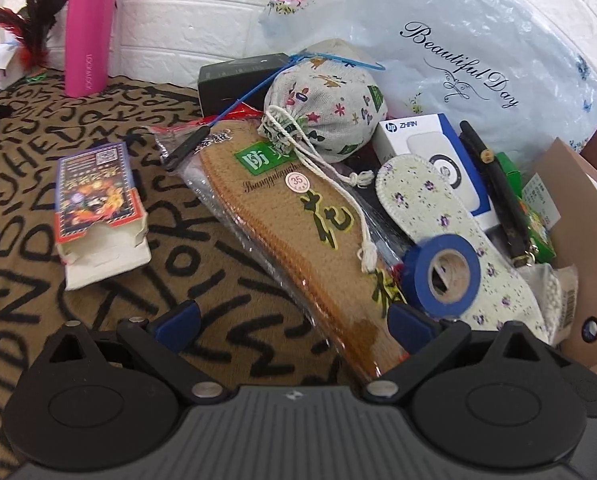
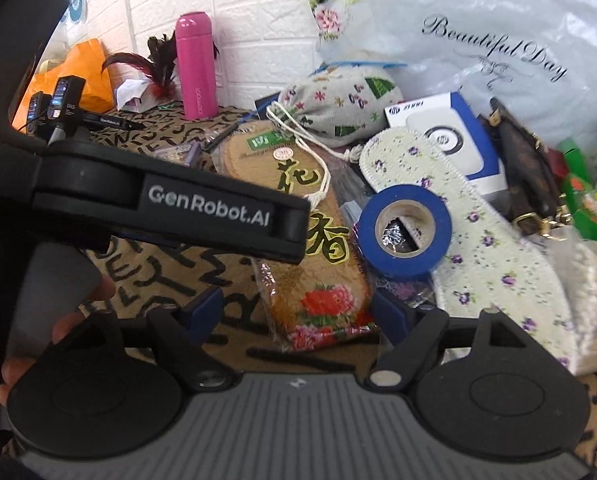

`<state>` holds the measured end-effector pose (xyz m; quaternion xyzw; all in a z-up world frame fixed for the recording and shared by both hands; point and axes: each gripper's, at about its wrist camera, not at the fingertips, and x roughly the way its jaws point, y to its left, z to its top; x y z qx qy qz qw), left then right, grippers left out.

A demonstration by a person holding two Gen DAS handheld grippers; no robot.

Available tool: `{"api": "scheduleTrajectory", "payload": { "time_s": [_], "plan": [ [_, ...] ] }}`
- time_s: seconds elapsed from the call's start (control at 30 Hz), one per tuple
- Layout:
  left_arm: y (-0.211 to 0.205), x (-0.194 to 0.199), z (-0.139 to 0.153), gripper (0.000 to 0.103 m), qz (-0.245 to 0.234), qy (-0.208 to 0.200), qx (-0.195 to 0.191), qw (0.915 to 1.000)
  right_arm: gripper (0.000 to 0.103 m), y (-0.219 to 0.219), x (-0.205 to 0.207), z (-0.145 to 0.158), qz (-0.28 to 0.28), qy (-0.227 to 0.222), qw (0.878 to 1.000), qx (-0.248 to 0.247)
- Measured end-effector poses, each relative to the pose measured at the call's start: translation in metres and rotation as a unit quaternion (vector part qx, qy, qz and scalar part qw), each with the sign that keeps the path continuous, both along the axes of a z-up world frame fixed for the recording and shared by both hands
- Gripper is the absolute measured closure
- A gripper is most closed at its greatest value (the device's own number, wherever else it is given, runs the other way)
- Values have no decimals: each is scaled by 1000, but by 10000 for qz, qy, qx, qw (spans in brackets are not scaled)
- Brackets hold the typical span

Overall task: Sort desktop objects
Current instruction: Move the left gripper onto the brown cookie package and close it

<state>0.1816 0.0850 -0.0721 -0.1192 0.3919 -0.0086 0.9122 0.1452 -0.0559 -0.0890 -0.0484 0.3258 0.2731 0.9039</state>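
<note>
- Ahead of my left gripper (image 1: 294, 320), its jaws spread wide and holding nothing, I see the brown woven insole in clear plastic (image 1: 298, 220) at twelve o'clock.
- At two o'clock sits the blue tape roll (image 1: 442, 276), resting on the white floral insole (image 1: 478, 248).
- I see my right gripper (image 2: 298, 316) also parted and empty over the same packet's lower end.

Brown cloth (image 1: 110, 184) with black letters covers the desk. White brick wall (image 1: 186, 12) behind. Orange bag (image 2: 86, 68) at far left, against the wall.

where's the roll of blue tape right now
In both wrist views the roll of blue tape sits right of centre, resting on the floral insole, just right of the bagged brown insole.
</note>
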Motion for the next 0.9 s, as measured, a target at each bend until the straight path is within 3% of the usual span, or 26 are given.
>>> {"api": "scheduleTrajectory", "payload": {
  "time_s": [0.17, 0.27, 0.37, 0.4, 0.43, 0.57, 0.73, 0.9],
  "plan": [
    [0, 12, -4, 4, -12, -110, -4, 9999, 28, 4, 10, -8, -69, -150, 9999, -38],
    [-2, 17, -4, 9, -46, -177, -18, 9998, 38, 7, 13, -10, -96, -283, 9995, -140],
    [-4, 17, -2, 34, -215, -265, -183, 9993, 42, 8, 15, -10, -59, -284, 9995, -123],
    [-3, 15, -1, 51, -288, -226, -363, 9987, 44, 8, 15, -10, -39, -285, 9995, -129],
    [-3, 15, 0, 55, -325, -149, -542, 9979, 45, 8, 13, -8, -19, -280, 9995, -142],
    [-6, -1, 4, 60, -332, -28, -616, 9975, 47, 4, 4, -3, 66, -75, 9999, -82],
    [-13, -36, 8, 63, -400, 125, -671, 9969, 48, -15, -18, 5, 96, 440, 9983, 369],
    [-23, -69, 13, 62, -323, 225, -641, 9972, 49, -42, -49, 10, 207, 1158, 9848, 1274]
  ]
}}
